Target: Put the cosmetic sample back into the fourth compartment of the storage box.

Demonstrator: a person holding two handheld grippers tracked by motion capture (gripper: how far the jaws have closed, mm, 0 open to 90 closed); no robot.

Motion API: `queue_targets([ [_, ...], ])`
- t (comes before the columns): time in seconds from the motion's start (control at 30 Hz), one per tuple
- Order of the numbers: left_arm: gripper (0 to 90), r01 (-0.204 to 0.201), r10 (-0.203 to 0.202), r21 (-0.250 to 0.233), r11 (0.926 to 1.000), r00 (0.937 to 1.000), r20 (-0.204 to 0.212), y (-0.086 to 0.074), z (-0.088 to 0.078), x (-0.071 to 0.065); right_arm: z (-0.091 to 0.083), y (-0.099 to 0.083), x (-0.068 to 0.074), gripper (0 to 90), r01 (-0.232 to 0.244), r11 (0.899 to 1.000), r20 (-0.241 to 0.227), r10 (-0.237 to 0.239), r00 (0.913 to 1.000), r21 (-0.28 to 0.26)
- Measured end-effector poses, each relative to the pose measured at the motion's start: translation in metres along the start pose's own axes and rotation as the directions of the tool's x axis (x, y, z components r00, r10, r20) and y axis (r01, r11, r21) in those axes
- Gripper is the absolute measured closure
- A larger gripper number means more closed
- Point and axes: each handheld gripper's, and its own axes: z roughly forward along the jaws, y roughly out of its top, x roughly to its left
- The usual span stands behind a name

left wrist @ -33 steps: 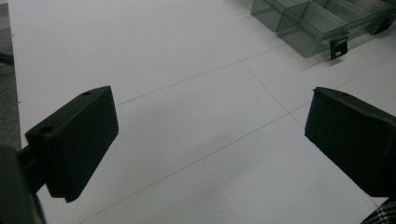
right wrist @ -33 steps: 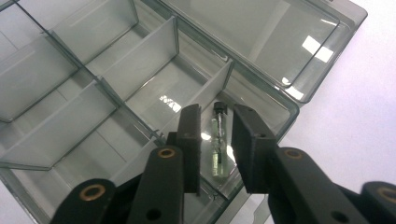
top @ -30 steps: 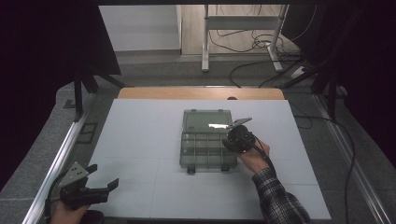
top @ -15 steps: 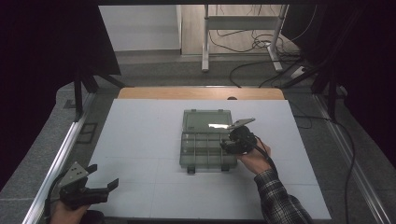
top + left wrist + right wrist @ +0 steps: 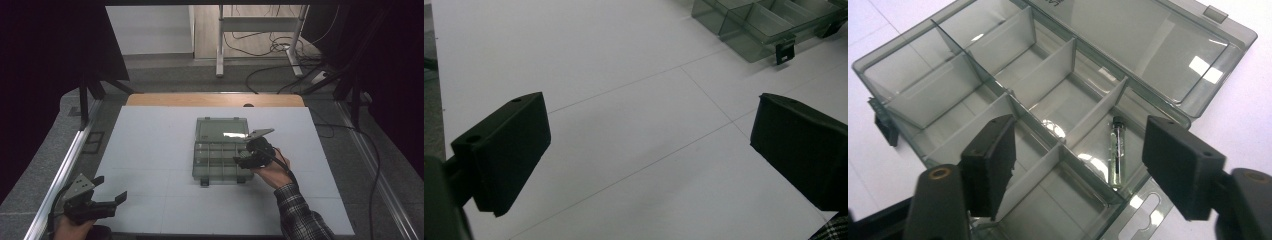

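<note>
A clear grey compartment box (image 5: 201, 150) lies open in the middle of the white table, its lid (image 5: 222, 128) folded flat on the far side. My right gripper (image 5: 241, 161) hovers over the box's right side. Its jaws have just been opening and now stand apart (image 5: 1080, 150). A small glass vial (image 5: 1116, 152) with a dark cap lies loose in a compartment below them, touching neither pad. The other compartments (image 5: 998, 50) look empty. My left gripper (image 5: 111, 189) rests at the table's near left corner, wide open (image 5: 649, 140) over bare table.
The white table top (image 5: 150, 150) spreads wide around the box. A metal rail (image 5: 60, 175) runs along the left side, and cables (image 5: 280, 50) lie on the floor beyond the far edge. The box's front latches (image 5: 785, 50) face the near side.
The right hand has shifted slightly toward the near side of the box. The left gripper has not moved.
</note>
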Motion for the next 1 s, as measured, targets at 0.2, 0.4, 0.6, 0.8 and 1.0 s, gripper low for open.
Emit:
queue_targets([
  [0.2, 3.0, -0.001, 0.001, 0.001, 1.0, 1.0, 0.0, 0.0, 0.0, 0.0, -0.005, -0.002, 0.002, 20.1, -0.003, 1.0, -0.023, 0.003, 0.9997, -0.012],
  [0.4, 3.0, -0.001, 0.001, 0.0, 1.0, 1.0, -0.001, 0.0, 0.0, 0.0, -0.009, -0.004, 0.005, 7.8, 0.014, 1.0, 0.002, -0.014, 0.9999, -0.014],
  [0.6, 3.0, 0.001, -0.001, -0.001, 1.0, 1.0, 0.0, 0.0, 0.0, 0.0, -0.013, -0.005, 0.009, 3.6, 0.029, 0.999, 0.017, -0.028, 0.9995, -0.021],
  [0.8, 3.0, 0.001, -0.001, -0.001, 1.0, 1.0, -0.001, 0.0, 0.0, 0.0, -0.02, -0.006, 0.013, 2.4, 0.049, 0.998, 0.008, -0.049, 0.9988, -0.034],
  [1.0, 3.0, 0.003, -0.003, -0.002, 1.0, 1.0, 0.0, 0.0, 0.0, 0.0, -0.025, -0.007, 0.018, 1.2, 0.064, 0.997, 0.004, -0.064, 0.998, -0.042],
])
